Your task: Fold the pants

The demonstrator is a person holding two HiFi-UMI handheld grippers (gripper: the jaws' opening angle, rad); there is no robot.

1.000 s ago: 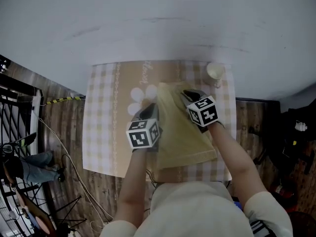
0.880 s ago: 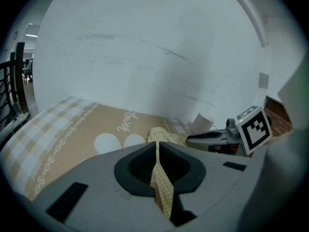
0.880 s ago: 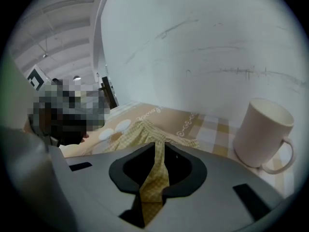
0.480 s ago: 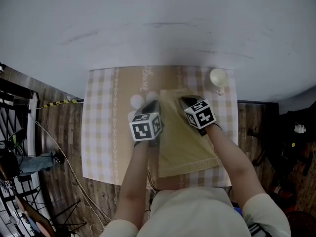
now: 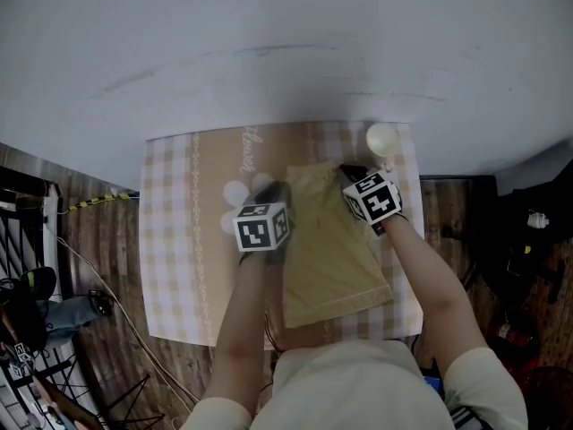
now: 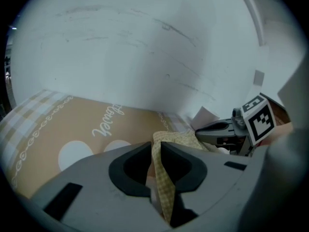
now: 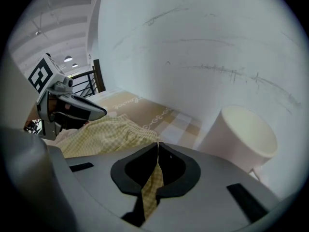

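Against the white wall (image 5: 286,43), on the right half of the checked tablecloth (image 5: 175,240), the pants (image 5: 333,249) lie as a long yellow-check strip running from the cloth's near edge toward its far edge. I have my left gripper (image 6: 155,153) clenched on the strip's far left corner, a fold of the checked fabric pinched upright between its jaws. My right gripper (image 7: 157,159) is clenched on the far right corner, with a thin edge of the same fabric caught where its jaws meet. Between the two grippers the far hem of the pants is gathered and rumpled, while the near end lies flat on the cloth. A white cup (image 5: 383,139) stands at the cloth's far right corner, just beyond my right gripper and apart from the pants. White flower shapes (image 5: 237,192) and pale lettering mark the beige panel to the left of my left gripper. Wooden floor (image 5: 89,249) shows on both sides of the cloth
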